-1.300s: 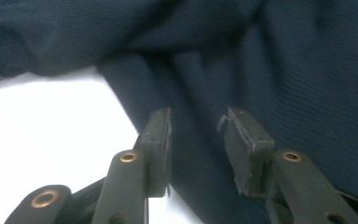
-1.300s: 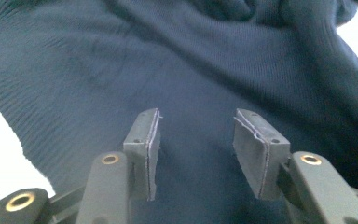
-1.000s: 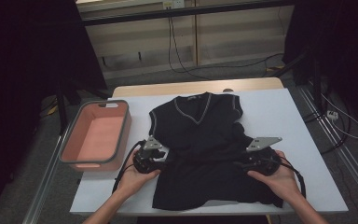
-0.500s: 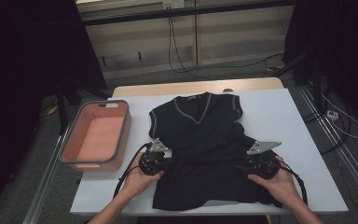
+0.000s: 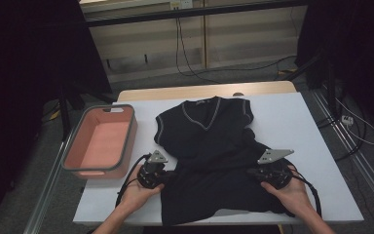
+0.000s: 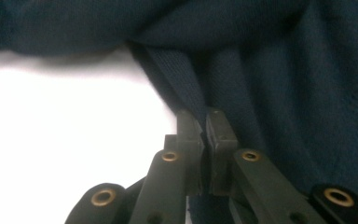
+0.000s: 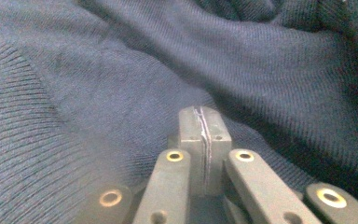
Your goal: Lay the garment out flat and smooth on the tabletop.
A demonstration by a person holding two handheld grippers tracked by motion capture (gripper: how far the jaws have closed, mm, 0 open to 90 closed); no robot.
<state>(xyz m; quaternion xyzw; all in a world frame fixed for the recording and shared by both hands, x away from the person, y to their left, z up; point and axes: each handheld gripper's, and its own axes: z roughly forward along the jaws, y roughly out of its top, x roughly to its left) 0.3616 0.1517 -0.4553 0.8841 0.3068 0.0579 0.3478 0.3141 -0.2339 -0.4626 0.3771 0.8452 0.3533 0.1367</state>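
Dark knit top (image 5: 209, 161) flat on white desk (image 5: 292, 117), left gripper (image 5: 161, 176) and right gripper (image 5: 259, 173) just clamped on its side edges; folding begun, next likely lift both evenly.

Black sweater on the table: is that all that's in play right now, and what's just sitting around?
In play:
- black sweater, spread on the white table
- left gripper, shut on its left edge
- right gripper, jaws closed at its right side

Lying about:
- pink bin, at the table's left edge
- cables on the floor behind
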